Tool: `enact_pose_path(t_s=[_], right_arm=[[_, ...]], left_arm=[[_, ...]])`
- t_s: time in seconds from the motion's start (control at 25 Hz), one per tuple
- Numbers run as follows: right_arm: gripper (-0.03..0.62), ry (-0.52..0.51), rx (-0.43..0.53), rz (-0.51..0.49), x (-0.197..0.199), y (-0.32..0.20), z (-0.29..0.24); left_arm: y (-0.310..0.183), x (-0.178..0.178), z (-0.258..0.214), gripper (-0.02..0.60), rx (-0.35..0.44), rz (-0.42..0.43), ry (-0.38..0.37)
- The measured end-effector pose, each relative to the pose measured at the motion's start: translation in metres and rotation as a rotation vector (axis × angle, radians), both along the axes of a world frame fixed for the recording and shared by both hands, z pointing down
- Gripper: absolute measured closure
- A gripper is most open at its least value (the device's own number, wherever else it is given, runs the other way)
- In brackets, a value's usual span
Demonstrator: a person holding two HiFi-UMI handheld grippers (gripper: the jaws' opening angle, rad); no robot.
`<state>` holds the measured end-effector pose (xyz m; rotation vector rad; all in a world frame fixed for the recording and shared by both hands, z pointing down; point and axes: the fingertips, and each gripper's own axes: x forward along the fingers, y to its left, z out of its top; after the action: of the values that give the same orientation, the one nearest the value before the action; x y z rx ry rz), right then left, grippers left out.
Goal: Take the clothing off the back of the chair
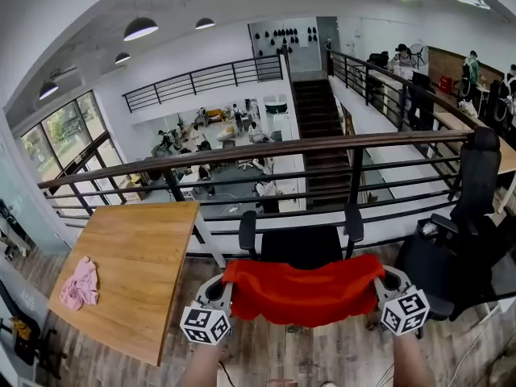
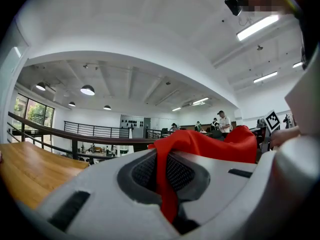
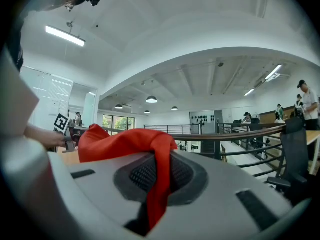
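Observation:
A red garment (image 1: 305, 290) is stretched between my two grippers, just above the black chair (image 1: 301, 245) in the head view. My left gripper (image 1: 218, 292) is shut on the garment's left end, where the red cloth (image 2: 167, 184) runs down between its closed jaws. My right gripper (image 1: 389, 287) is shut on the right end, with the red cloth (image 3: 157, 184) pinched the same way. The chair's back is mostly hidden behind the cloth; only its upper part and two armrests show.
A wooden table (image 1: 137, 272) stands at the left with a pink cloth (image 1: 81, 285) on it. A second black office chair (image 1: 476, 216) is at the right. A dark railing (image 1: 266, 156) runs across behind the chair, above a lower floor.

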<state>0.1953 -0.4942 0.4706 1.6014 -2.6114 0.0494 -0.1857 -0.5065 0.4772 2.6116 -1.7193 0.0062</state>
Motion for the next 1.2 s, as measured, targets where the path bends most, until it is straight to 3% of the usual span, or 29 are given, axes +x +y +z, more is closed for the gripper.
enact_pose_path(t_s=[0.6, 1.2], right_arm=[[0.569, -0.023, 0.12, -0.025, -0.007, 0.042, -0.055], [0.569, -0.046, 0.202, -0.058, -0.025, 0.114, -0.089]], left_arm=[[0.05, 0.006, -0.064, 0.557, 0.146, 0.023, 0.075], [0.121, 0.003, -0.093, 0.555, 0.193, 0.011, 0.098]])
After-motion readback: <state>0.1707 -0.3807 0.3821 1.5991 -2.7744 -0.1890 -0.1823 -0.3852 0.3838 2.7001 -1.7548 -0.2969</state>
